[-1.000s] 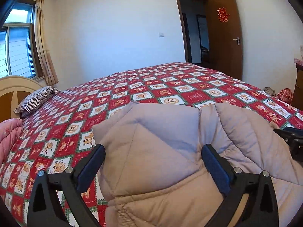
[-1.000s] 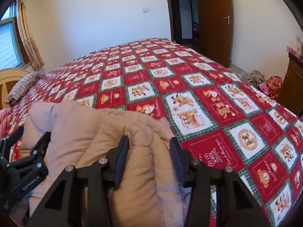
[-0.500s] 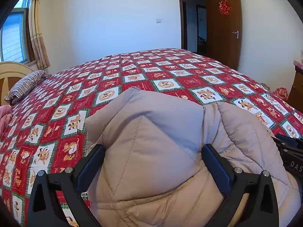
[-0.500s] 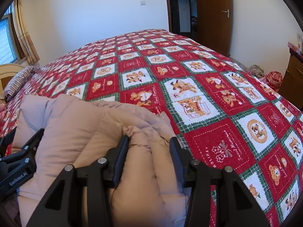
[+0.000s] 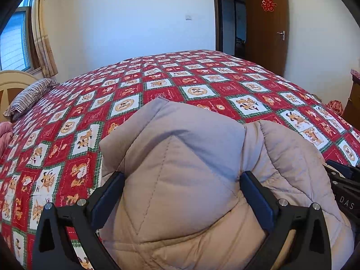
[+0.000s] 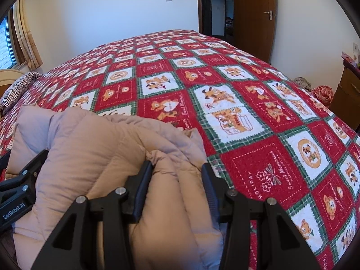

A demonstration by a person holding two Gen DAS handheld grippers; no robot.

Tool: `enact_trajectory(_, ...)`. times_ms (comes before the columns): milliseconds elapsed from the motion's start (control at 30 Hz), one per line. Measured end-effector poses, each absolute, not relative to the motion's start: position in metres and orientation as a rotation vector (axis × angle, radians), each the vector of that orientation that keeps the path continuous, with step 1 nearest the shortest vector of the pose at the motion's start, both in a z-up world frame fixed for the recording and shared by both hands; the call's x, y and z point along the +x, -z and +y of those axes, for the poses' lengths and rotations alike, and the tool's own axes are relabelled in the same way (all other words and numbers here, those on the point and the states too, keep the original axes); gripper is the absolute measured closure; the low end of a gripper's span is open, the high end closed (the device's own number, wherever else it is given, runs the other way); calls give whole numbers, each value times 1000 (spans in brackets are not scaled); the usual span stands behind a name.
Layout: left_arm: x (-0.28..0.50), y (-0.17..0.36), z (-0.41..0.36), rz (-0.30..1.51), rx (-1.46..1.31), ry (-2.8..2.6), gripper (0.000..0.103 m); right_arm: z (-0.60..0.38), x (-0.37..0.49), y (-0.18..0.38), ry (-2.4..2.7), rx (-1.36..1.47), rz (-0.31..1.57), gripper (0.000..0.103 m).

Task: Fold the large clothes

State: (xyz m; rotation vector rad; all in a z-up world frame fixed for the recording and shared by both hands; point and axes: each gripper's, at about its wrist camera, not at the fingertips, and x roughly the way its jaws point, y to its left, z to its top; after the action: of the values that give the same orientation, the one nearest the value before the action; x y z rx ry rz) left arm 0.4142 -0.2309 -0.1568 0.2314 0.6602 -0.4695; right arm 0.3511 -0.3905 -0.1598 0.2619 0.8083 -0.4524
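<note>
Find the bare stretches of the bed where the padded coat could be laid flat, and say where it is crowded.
Free: the quilt beyond the beige padded coat, towards the door, and its right side. Crowded: the near left corner, where the left gripper and right gripper bunch the coat, and the striped pillow by the headboard.

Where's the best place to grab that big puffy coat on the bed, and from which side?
Grab the puffy coat by a thick rolled fold along its near edge, coming from the near side of the bed. The padding bunches into ridges there, so each tool can squeeze one. The left tool and right tool already pinch such folds.
</note>
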Motion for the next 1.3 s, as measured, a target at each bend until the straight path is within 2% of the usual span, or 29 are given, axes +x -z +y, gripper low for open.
enact_trajectory(933,413,156,-236,674,292,441,1,-387,360,168,483,219,860,53)
enact_trajectory(1200,356,122,-184,659,218,474,1,-400,355,169,453,282,870,41)
enact_trajectory(1300,350,132,-157,705,176,459,1,-406,334,153,442,302,823,25)
